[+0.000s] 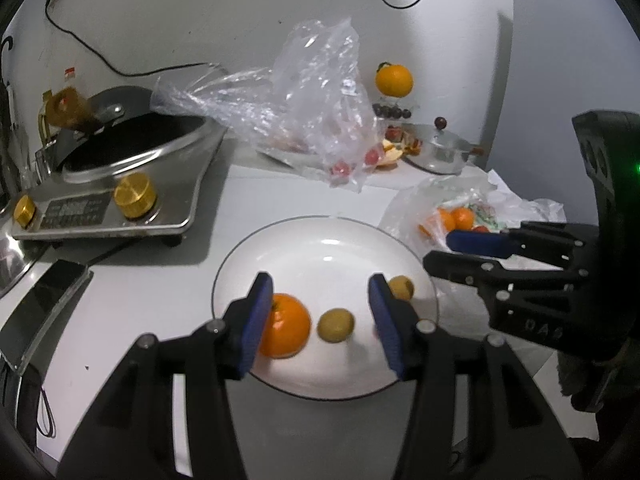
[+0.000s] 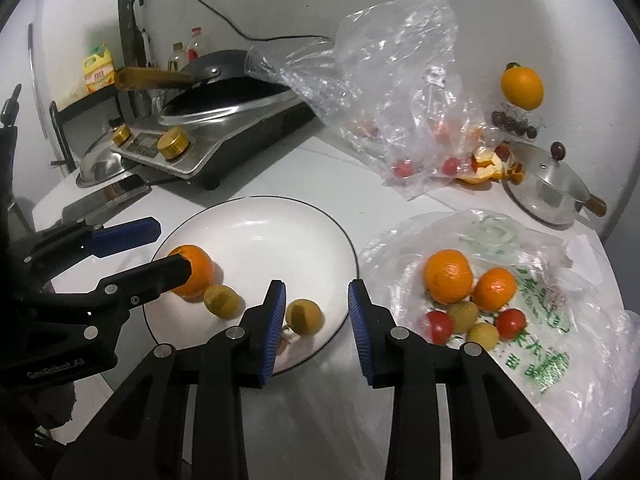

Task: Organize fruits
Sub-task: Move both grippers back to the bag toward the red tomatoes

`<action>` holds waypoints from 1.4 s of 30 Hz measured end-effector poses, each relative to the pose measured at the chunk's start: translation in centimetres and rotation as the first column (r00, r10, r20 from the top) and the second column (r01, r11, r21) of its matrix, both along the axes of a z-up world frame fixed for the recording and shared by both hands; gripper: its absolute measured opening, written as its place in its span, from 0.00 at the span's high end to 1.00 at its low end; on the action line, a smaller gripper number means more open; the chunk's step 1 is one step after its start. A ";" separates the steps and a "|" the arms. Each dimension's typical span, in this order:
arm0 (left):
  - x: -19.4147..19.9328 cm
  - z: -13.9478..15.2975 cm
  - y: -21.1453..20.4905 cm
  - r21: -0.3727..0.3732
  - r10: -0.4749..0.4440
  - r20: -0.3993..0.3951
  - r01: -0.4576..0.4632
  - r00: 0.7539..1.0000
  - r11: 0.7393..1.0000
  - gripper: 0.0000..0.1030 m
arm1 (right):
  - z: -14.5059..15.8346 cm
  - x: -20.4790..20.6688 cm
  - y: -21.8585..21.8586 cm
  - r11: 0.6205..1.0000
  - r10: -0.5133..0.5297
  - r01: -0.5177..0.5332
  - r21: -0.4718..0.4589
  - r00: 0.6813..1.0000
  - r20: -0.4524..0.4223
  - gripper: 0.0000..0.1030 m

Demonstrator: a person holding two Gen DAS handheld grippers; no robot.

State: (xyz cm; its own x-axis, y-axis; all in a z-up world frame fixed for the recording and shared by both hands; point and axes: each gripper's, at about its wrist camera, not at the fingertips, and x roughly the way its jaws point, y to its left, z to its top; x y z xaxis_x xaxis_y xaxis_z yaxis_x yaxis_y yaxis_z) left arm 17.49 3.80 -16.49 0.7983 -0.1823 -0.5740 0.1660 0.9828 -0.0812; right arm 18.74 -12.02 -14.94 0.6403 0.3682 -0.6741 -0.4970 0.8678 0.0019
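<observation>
A white plate (image 1: 320,248) holds an orange (image 1: 286,326) and two small yellow-green fruits (image 1: 335,325) (image 1: 401,287); the plate also shows in the right wrist view (image 2: 260,236). My left gripper (image 1: 320,320) is open above the plate, empty, jaws either side of one small fruit. My right gripper (image 2: 316,320) is open and empty over the plate's right rim, beside a small fruit (image 2: 304,316). A printed plastic bag (image 2: 540,320) to the right holds two oranges (image 2: 448,276), cherry tomatoes (image 2: 510,322) and small fruits (image 2: 463,316).
A stove with a wok (image 2: 224,120) stands at the back left. A crumpled clear bag (image 2: 392,88) with tomatoes lies behind the plate. Orange peel (image 2: 486,168), a steel pot lid (image 2: 548,192), an orange on a stand (image 2: 522,86) and a phone (image 1: 44,304) are nearby.
</observation>
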 end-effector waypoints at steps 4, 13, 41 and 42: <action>-0.6 0.8 -0.9 0.003 -0.004 0.021 0.004 1.000 1.000 0.50 | 0.7 -0.6 -1.1 1.000 -0.003 0.003 0.028 1.000 0.004 0.67; -1.6 2.2 -3.9 0.015 -0.032 0.047 0.031 0.998 0.999 0.50 | 2.2 -1.8 -4.3 0.997 -0.034 0.031 0.069 0.999 0.036 0.67; -0.1 2.6 -14.7 0.124 -0.135 0.013 0.133 0.991 0.983 0.50 | 1.4 -1.6 -15.3 0.980 -0.170 0.161 0.114 0.983 0.071 0.67; 0.1 2.5 -15.1 0.126 -0.138 0.010 0.135 0.990 0.983 0.50 | 1.3 -1.5 -15.6 0.980 -0.172 0.163 0.114 0.983 0.070 0.67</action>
State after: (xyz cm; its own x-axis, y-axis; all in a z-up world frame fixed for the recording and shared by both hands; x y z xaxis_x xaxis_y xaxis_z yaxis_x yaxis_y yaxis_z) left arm 17.62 -11.28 -13.97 0.7814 -0.2178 -0.5848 0.2995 0.9530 0.0452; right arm 17.25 -27.61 -13.69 0.7486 0.3185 -0.5815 -0.3467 0.9356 0.0662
